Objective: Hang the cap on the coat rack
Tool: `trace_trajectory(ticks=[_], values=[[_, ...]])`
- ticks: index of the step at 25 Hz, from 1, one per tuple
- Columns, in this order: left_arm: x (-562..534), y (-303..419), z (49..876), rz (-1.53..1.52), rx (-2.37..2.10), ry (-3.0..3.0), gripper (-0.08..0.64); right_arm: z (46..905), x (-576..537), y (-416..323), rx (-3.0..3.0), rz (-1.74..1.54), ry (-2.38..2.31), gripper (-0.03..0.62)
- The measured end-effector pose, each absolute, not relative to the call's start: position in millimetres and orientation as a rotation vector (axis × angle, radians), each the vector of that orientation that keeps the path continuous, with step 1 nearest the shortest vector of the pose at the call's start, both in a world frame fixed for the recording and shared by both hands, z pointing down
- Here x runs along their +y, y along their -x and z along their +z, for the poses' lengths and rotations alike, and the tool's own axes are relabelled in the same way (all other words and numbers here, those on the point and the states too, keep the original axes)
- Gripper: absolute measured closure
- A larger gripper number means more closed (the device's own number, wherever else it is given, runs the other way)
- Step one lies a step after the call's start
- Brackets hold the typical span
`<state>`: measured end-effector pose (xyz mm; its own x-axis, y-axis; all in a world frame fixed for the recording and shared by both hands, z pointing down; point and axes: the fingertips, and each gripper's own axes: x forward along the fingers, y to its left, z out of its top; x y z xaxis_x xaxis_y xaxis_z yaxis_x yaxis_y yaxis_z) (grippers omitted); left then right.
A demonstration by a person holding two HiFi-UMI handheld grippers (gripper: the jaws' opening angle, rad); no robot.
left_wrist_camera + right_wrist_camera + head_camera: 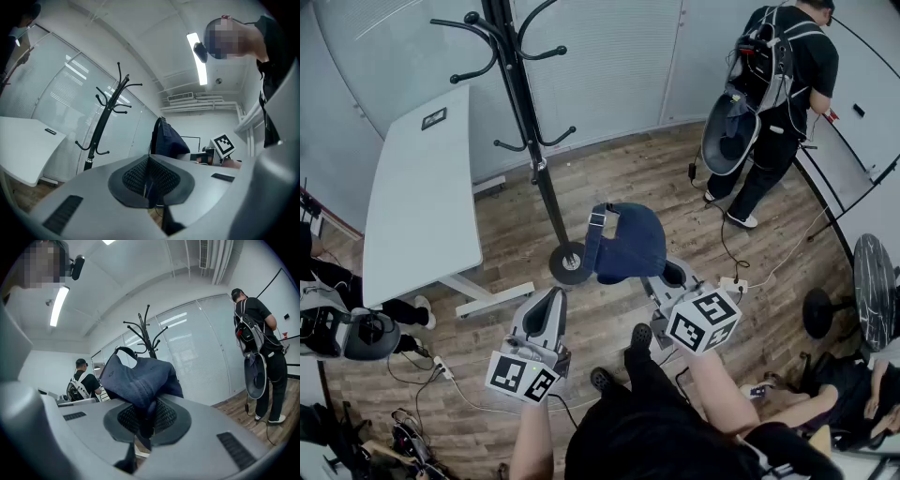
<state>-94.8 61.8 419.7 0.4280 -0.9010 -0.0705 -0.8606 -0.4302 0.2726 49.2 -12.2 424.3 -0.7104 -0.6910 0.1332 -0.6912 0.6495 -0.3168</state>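
Note:
A dark blue cap [628, 242] hangs in the air from my right gripper [661, 272], which is shut on its edge. In the right gripper view the cap [138, 378] bunches above the gripper [147, 420], its fabric pinched between the pads. The black coat rack [525, 122] stands just left of the cap, with its round base [570, 264] on the wood floor and its hooks high up. My left gripper [555, 294] is lower left of the cap, shut and empty. In the left gripper view that gripper [149, 183] points toward the rack [105, 122] and the cap [166, 140].
A white table [422, 187] stands left of the rack. A person with a backpack [778, 84] stands at the back right by a desk. A black stool [874, 281] and a seated person are at the right. Cables and a power strip [733, 284] lie on the floor.

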Motion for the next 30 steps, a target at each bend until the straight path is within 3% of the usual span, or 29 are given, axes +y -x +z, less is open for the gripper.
trace_trajectory(ticks=[30], values=[[37, 55, 372, -0.326, -1.566, -2.572, 0.546, 362, -52, -74, -2.971, 0.533, -1.230, 0.552]])
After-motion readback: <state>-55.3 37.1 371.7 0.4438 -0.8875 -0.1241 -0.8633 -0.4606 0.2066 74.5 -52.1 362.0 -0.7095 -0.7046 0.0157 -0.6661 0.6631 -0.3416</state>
